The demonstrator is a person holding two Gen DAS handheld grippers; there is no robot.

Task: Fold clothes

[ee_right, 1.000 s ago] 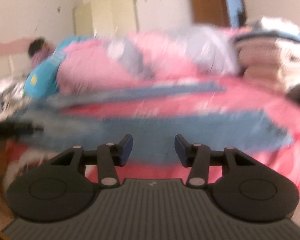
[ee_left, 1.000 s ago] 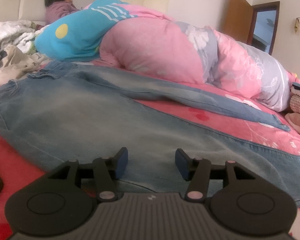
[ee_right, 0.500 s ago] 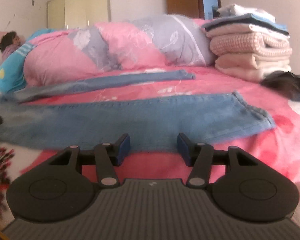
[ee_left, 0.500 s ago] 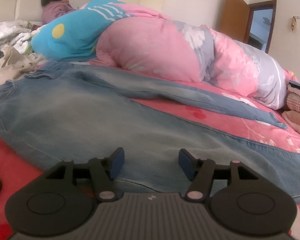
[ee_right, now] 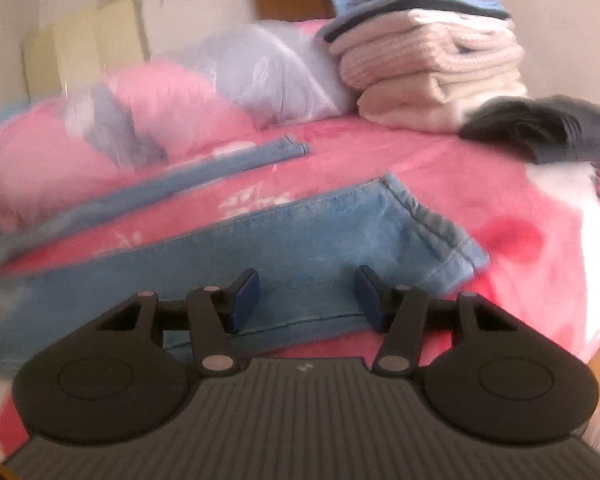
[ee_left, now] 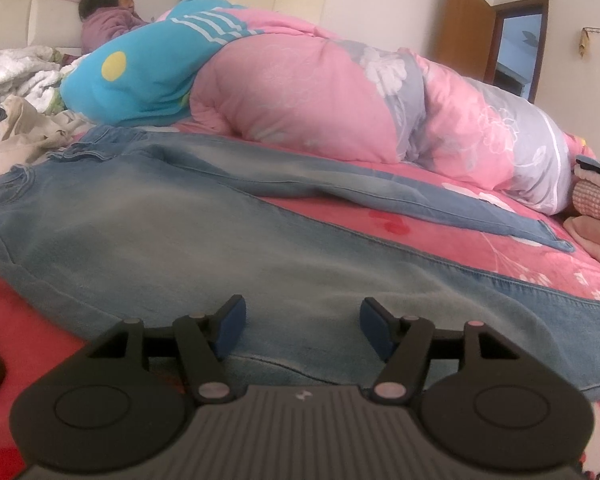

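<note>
Light blue jeans (ee_left: 180, 232) lie spread flat on the pink bedsheet, waist at the left, legs running to the right. My left gripper (ee_left: 302, 312) hovers low over the thigh of the near leg, jaws open, nothing between the pads. In the right wrist view, the near leg (ee_right: 300, 240) ends in a stitched hem (ee_right: 432, 220). Just before that hem, my right gripper (ee_right: 307, 280) sits over the leg's lower edge. Its jaws are open and its pads are clear of the denim. The far leg (ee_right: 240, 160) lies apart from the near one.
A rolled pink and grey quilt (ee_left: 320, 92) and a blue cushion (ee_left: 140, 80) lie behind the jeans. A person (ee_left: 108, 20) rests at the headboard. Crumpled clothes (ee_left: 20, 132) sit far left. A folded stack (ee_right: 428, 68) and a dark garment (ee_right: 540, 128) stand near the bed's right edge.
My left gripper stayed put while its jaws widened a little. My right gripper swept right and down along the near leg to its hem, rolling, with its jaws slightly wider.
</note>
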